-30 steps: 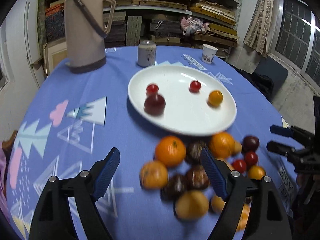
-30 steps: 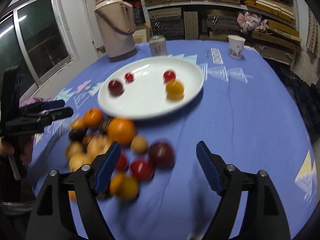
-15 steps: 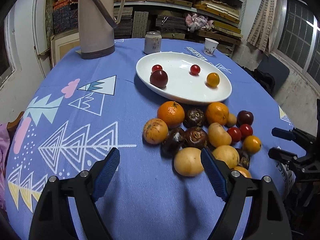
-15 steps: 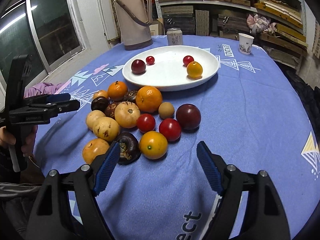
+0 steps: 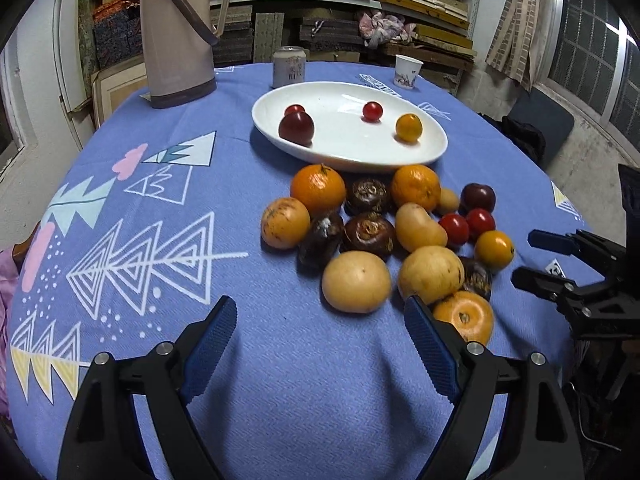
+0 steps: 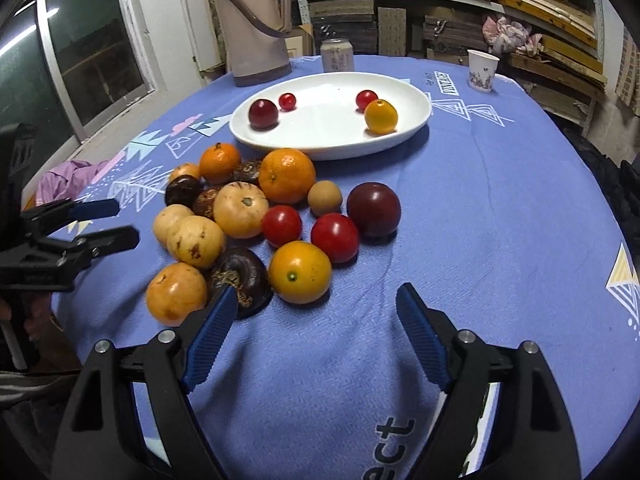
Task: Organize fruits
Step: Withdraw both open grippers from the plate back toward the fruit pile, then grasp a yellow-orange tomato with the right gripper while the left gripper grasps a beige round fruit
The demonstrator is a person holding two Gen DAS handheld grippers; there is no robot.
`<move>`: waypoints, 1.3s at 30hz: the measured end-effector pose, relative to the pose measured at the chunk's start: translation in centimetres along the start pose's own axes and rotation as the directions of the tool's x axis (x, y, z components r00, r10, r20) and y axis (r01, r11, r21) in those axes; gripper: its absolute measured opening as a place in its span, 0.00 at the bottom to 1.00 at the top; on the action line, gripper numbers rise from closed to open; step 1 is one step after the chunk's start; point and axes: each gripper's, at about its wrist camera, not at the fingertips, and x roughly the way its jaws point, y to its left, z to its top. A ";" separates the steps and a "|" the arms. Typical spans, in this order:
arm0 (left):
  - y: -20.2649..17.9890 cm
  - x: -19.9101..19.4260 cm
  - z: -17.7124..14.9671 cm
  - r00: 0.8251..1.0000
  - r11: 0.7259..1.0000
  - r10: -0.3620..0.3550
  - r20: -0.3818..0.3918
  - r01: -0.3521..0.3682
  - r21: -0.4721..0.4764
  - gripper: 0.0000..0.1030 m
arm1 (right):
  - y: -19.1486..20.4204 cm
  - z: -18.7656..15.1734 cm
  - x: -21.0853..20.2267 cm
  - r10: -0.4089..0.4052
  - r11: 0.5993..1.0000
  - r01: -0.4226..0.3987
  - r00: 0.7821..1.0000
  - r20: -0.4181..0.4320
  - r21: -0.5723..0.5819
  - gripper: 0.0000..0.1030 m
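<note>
A pile of loose fruit [image 5: 384, 232] lies on the blue tablecloth in front of a white oval plate [image 5: 434, 148]: oranges, yellow fruits, dark brown ones, red tomatoes, a dark plum. The plate [image 6: 416, 120] holds a dark plum [image 6: 263, 113], two small red tomatoes and a yellow-orange fruit [image 6: 381, 116]. My left gripper [image 5: 318, 312] is open and empty, just short of a pale yellow fruit [image 5: 356, 282]. My right gripper [image 6: 316, 300] is open and empty, just short of an orange-yellow tomato [image 6: 299, 272].
A beige thermos [image 5: 176, 32], a can [image 5: 289, 66] and a paper cup [image 5: 408, 71] stand behind the plate. Shelves of stacked boards fill the back wall. The table edge drops off at the right in the left wrist view.
Both grippers have pulled back from the plate toward the near table edge. The fruit pile now sits farther ahead of the fingers. Both stay open.
</note>
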 end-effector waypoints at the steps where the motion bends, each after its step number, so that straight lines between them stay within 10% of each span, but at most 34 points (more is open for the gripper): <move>1: 0.0 0.0 -0.1 1.000 1.000 -0.002 -0.002 0.002 0.002 0.84 | 0.0 0.1 0.2 -0.004 1.000 0.004 1.000 0.003 0.007 0.76; 14: -0.5 0.6 -0.4 1.000 1.000 -0.007 -0.007 0.007 0.014 0.84 | 0.1 1.4 2.5 0.051 0.992 -0.051 0.999 0.003 0.112 0.37; 25: -1.0 2.2 -0.1 0.999 1.000 -0.016 -0.029 0.016 0.000 0.83 | -2.2 -0.2 1.0 0.092 0.984 -0.091 0.996 0.001 0.155 0.36; 35: -1.6 3.5 0.2 0.998 0.999 -0.031 -0.049 0.033 0.030 0.41 | -2.1 -1.1 1.4 0.082 0.988 -0.080 0.997 -0.011 0.135 0.37; 39: -1.4 3.5 0.3 0.998 0.999 -0.041 -0.050 0.042 0.019 0.40 | -1.9 -1.2 1.3 0.070 0.990 -0.069 0.997 -0.008 0.127 0.36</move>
